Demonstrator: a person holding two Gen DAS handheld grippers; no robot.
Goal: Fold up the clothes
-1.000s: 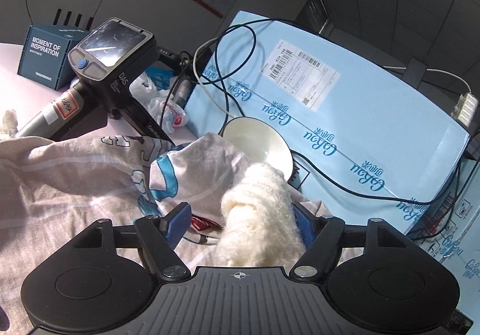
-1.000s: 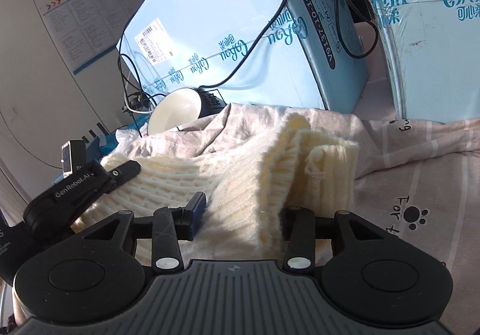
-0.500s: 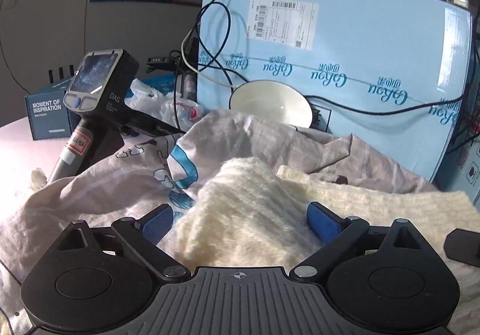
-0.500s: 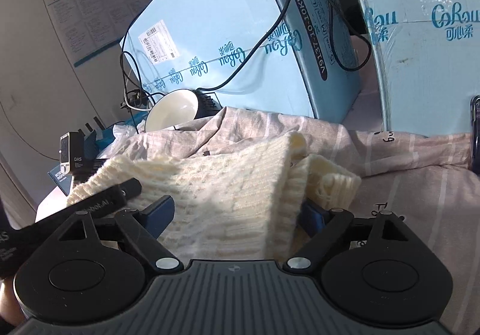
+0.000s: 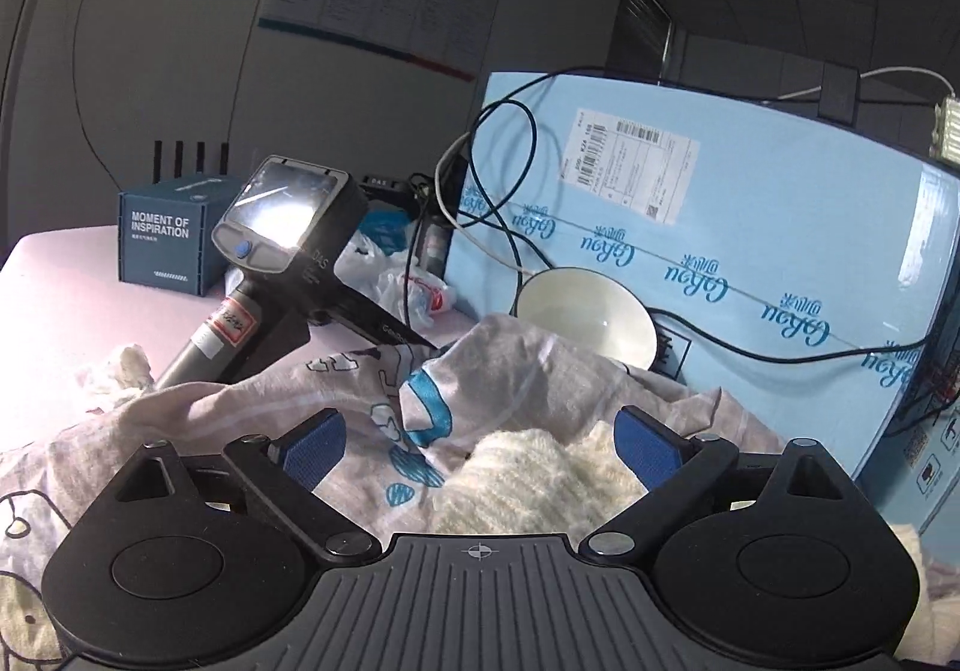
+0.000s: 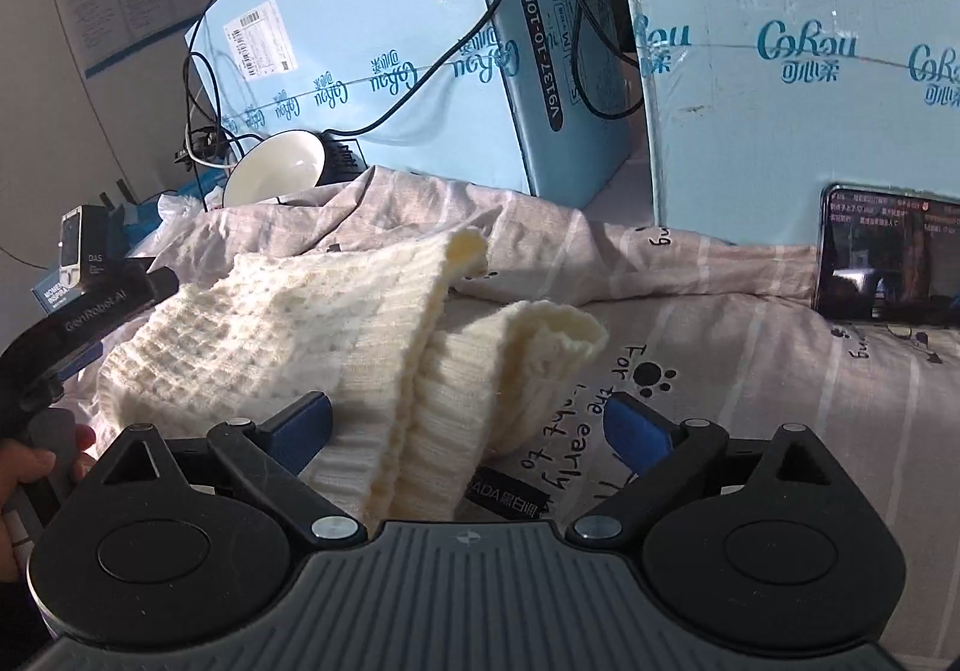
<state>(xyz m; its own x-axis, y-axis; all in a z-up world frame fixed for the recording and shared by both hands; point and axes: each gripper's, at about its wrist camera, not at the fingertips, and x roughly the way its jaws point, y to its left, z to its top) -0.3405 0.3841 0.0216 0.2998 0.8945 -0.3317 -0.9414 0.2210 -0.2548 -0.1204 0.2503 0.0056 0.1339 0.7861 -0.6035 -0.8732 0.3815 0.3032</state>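
A bed-like surface covered in a pink printed sheet (image 6: 750, 371), hemmed in behind by tall blue cartons (image 6: 780, 89).

A cream knitted sweater (image 6: 288, 335) lies folded on the sheet, its ribbed edge running between the spread, empty fingers of the right gripper (image 6: 468, 425). The left gripper (image 5: 480, 443) is also wide open, the knit just ahead of it. Bare sheet lies open to the right; a white bowl (image 5: 585, 320) and a black handheld device (image 5: 270, 263) crowd the far edge.

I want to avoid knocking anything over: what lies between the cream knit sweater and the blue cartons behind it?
In the right wrist view, rumpled pink printed sheet fills the stretch between the cream knit sweater and the blue cartons; a white bowl sits at the carton's foot.
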